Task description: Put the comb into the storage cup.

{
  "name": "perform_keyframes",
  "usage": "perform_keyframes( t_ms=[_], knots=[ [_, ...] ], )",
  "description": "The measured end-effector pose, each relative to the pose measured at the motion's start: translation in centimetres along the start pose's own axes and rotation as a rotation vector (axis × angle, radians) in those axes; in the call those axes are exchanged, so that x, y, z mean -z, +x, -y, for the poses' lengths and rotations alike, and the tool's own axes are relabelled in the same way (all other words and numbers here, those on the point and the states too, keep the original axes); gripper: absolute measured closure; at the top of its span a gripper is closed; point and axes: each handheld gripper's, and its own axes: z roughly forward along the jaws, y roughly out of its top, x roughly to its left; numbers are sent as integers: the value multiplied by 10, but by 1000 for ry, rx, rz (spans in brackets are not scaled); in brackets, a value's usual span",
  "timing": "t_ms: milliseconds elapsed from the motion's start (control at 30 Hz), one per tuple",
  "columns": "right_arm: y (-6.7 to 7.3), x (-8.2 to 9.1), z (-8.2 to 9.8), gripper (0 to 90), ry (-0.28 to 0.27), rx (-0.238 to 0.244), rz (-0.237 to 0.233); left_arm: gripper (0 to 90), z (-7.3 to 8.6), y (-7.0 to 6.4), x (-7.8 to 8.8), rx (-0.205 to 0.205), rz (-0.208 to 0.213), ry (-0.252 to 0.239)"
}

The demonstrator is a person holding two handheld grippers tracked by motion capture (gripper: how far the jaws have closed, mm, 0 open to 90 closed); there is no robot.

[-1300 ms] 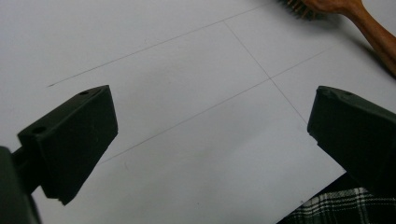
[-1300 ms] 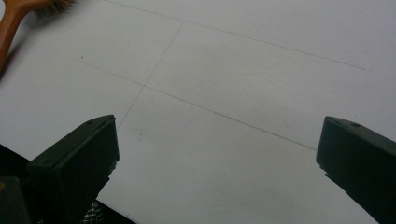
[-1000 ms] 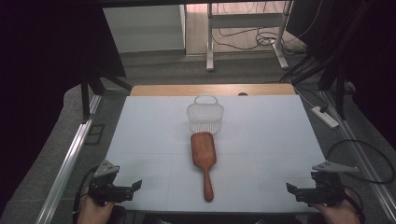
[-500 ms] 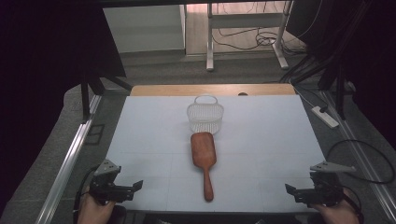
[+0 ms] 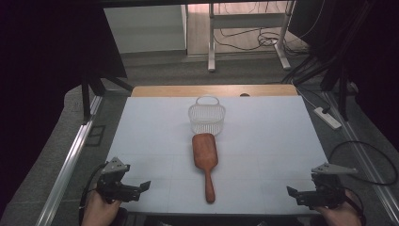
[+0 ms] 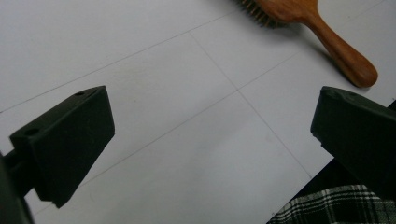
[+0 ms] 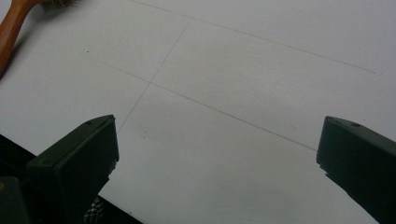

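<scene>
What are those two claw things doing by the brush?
A person sits at a white table holding a claw tool in each hand. The left gripper and the right gripper wait at the near corners with their jaws wide open, holding nothing. In the middle lies a wooden hairbrush, bristles down, its handle pointing toward the person. Just beyond it stands a small white basket. Neither tool touches anything.

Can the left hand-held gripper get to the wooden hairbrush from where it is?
Probably yes. The left hand-held gripper is open, and only bare white table lies between it and the hairbrush, whose handle points toward the near edge.
</scene>
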Motion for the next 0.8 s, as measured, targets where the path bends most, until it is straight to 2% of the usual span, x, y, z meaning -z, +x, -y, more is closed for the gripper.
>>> perform_keyframes(
  t_ms=[200, 433, 633, 800],
  knots=[
    [0, 0, 0, 0, 0, -2, -2, 0, -5, -1, -7, -12, 38, 5],
    [-1, 0, 0, 0, -3, -5, -8, 0, -9, -4, -14, -33, 51, 11],
    [-1, 0, 0, 0, -1, -5, -11, 0, -13, -6, -18, -35, 60, 2],
    [-1, 0, 0, 0, 1, -3, -11, 0, -18, -9, -24, -46, 65, 19]
  ],
)
